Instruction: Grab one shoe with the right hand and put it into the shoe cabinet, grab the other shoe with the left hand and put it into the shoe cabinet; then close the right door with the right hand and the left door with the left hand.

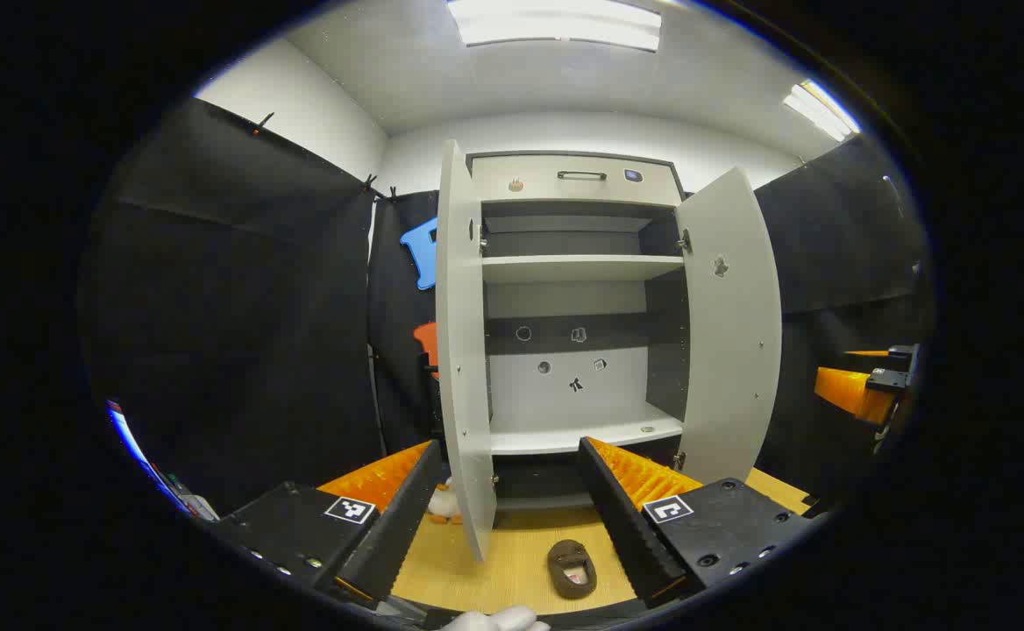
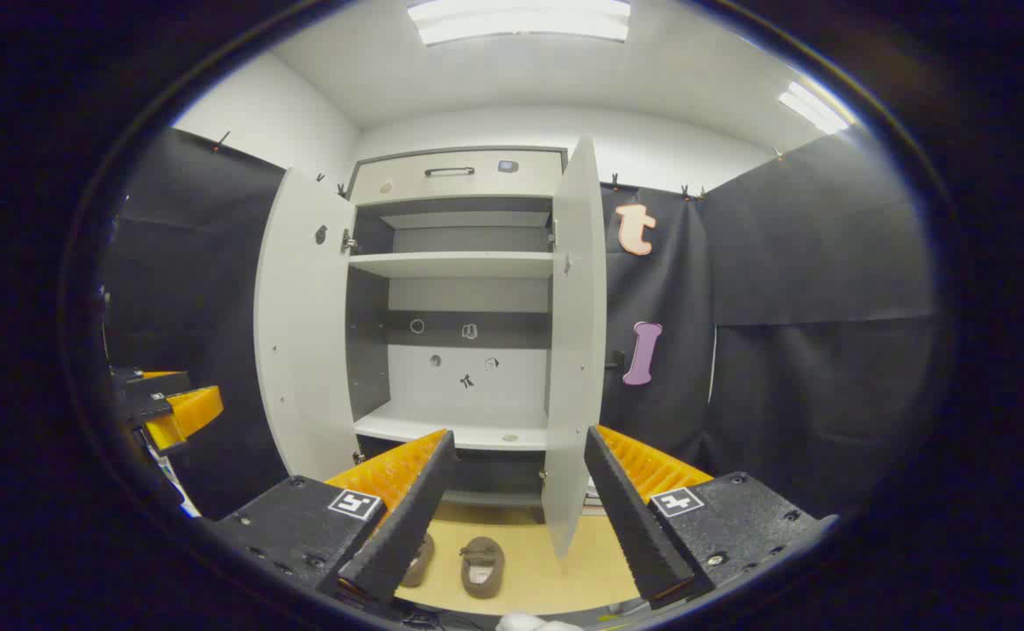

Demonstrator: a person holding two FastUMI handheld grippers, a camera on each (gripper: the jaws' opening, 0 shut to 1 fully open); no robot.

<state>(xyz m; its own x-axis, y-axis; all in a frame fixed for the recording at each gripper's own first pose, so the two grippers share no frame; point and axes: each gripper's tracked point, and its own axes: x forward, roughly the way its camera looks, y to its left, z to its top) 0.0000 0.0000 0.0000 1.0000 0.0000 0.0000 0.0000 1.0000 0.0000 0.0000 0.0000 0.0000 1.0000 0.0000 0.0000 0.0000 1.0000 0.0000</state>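
Left gripper (image 1: 507, 517): fingers spread wide apart, nothing between them, held low in front of the shoe cabinet (image 1: 575, 307). Right gripper (image 2: 519, 517): fingers likewise parted and empty, aimed at the same cabinet from a little to the right.

Both cabinet doors stand open. In the left gripper view the left door (image 1: 464, 350) is seen nearly edge-on and crosses the gap between the fingers; the right door (image 1: 729, 324) swings out, showing its inner face. In the right gripper view the right door (image 2: 575, 350) is the edge-on one.

Shelves inside are bare: an upper shelf (image 1: 580, 267) and a lower shelf (image 1: 582, 434). A drawer front with a dark handle (image 1: 580, 175) sits across the top.

Shoes are on the wooden floor (image 1: 512, 561) ahead of the cabinet, not inside it. The right gripper view shows a brown pair side by side: one shoe (image 2: 482, 565) in the open, the other shoe (image 2: 417, 561) partly behind the gripper's finger. In the left gripper view one brown shoe (image 1: 572, 568) lies between the fingers.

A small white and orange object (image 1: 444, 504) sits by the foot of the left door; cannot tell what it is.
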